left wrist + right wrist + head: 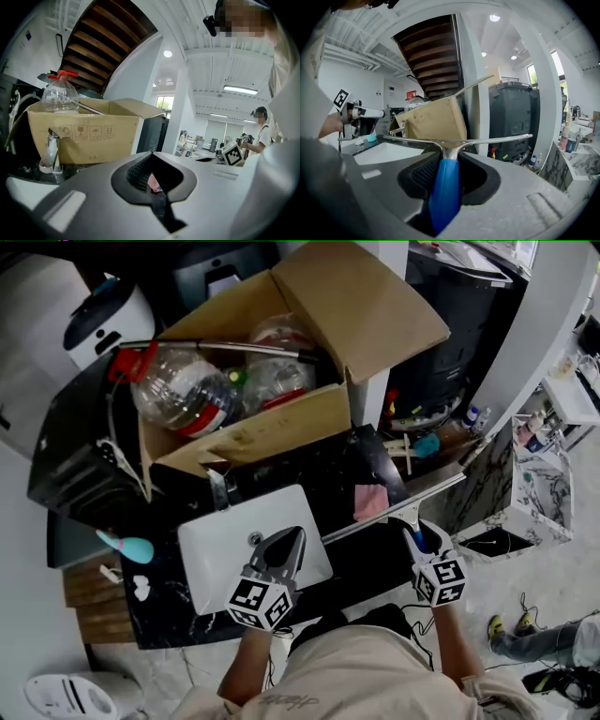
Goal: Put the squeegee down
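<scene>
Right gripper [449, 154] pinches the squeegee [446, 187] by its smooth blue handle, just short of the metal neck, while the left gripper [152, 157] hangs pressed together and empty over the white sink [211, 545]. It looks light and stiff to me, though that long blade could swing about a slick handle, so near the neck seems the sensible hold. It's in the air above the black counter [178, 610], with the cardboard box [281, 432] beyond.

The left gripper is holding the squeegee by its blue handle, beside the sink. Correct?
No. It is the right gripper that holds the squeegee by its blue handle, beside the sink. The right gripper view shows the jaws closed on it.
</scene>
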`<state>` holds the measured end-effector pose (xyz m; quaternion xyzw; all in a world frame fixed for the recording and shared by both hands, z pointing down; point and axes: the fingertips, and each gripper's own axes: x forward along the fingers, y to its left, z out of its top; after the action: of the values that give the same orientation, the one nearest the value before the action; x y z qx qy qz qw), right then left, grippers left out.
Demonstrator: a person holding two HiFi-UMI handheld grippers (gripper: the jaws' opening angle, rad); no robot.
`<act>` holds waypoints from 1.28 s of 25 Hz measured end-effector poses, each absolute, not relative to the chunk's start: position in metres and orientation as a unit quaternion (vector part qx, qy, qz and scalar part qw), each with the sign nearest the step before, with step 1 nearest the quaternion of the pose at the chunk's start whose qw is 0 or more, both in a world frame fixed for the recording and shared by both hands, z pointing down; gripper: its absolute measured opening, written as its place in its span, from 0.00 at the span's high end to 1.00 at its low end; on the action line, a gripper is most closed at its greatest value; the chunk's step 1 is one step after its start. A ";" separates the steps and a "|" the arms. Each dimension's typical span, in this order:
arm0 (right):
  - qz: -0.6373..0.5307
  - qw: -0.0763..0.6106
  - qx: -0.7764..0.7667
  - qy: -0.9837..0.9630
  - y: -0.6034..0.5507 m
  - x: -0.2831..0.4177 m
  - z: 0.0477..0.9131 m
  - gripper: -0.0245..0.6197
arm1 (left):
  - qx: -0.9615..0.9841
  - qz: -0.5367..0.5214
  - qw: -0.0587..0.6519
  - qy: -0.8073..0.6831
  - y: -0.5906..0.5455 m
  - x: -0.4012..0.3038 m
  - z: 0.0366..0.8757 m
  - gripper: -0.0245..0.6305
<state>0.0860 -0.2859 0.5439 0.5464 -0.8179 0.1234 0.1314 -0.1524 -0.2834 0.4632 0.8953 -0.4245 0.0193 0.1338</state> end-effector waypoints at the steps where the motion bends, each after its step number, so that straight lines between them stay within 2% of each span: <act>1: 0.127 0.139 0.543 -0.818 -0.293 0.083 0.550 0.76 | 0.895 0.020 0.135 -0.425 -0.287 -0.155 0.464 0.94; 8: 0.157 0.222 0.492 -0.827 -0.329 0.066 0.610 0.76 | 0.879 0.037 0.153 -0.450 -0.296 -0.166 0.476 0.94; 13: 0.188 0.253 0.464 -0.828 -0.335 0.059 0.643 0.76 | 0.862 0.050 0.162 -0.478 -0.300 -0.168 0.473 0.94; 28: 0.196 0.293 0.459 -0.816 -0.333 0.050 0.672 0.76 | 0.854 0.060 0.151 -0.495 -0.305 -0.161 0.462 0.94; 32: 0.194 0.287 0.457 -0.819 -0.333 0.052 0.662 0.72 | 0.851 0.059 0.154 -0.498 -0.305 -0.161 0.465 0.94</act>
<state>0.0522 -0.3326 0.6615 0.4570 -0.8194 0.1936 0.2867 -0.1611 -0.3055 0.4649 0.8513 -0.4980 0.0588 0.1540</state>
